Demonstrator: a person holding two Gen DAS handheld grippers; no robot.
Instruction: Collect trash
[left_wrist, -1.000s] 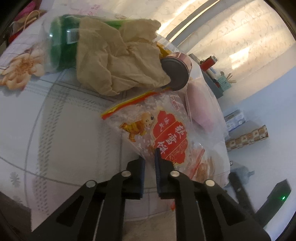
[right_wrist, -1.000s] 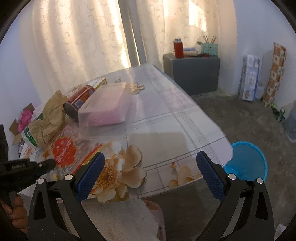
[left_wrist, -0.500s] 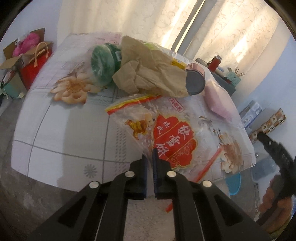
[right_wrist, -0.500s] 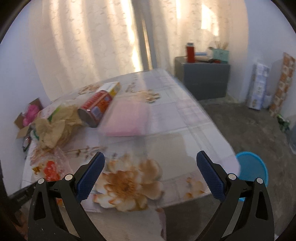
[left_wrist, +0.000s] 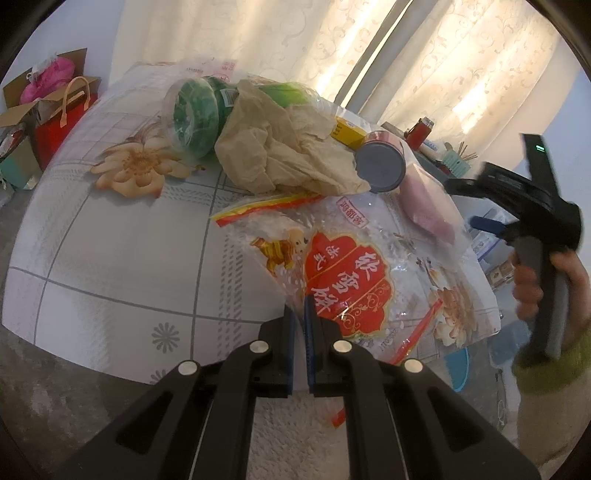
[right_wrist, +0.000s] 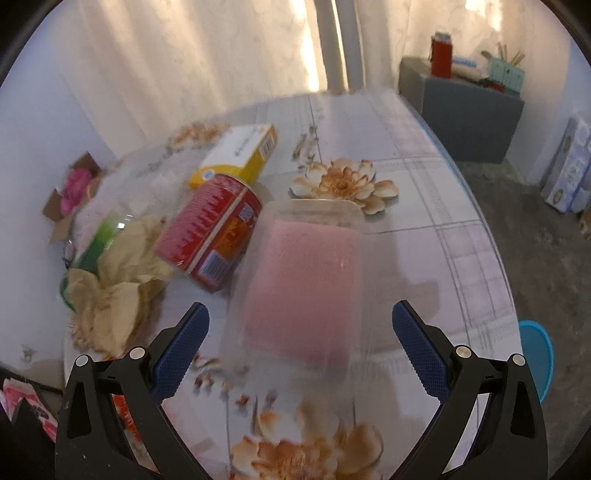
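Note:
My left gripper (left_wrist: 299, 314) is shut on the near edge of a clear snack bag with a red label (left_wrist: 347, 273) that lies on the flowered table (left_wrist: 122, 258). My right gripper (right_wrist: 299, 332) is wide open, its fingers on either side of a clear plastic tray with a pink pad (right_wrist: 303, 280), also in the left wrist view (left_wrist: 424, 206). A red can (right_wrist: 210, 240), a yellow box (right_wrist: 240, 151), crumpled brown paper (right_wrist: 110, 280) and a green bottle (left_wrist: 195, 114) lie in a pile behind. The right gripper shows in the left wrist view (left_wrist: 480, 206).
A blue bin (right_wrist: 535, 354) stands on the floor beyond the table's right edge. A grey cabinet (right_wrist: 469, 110) with a red flask stands by the curtain. Boxes and a red bag (left_wrist: 55, 110) stand on the floor at the left.
My right gripper has moved forward over the table to straddle the pink tray. My left gripper stays shut on the snack bag and has drawn back a little.

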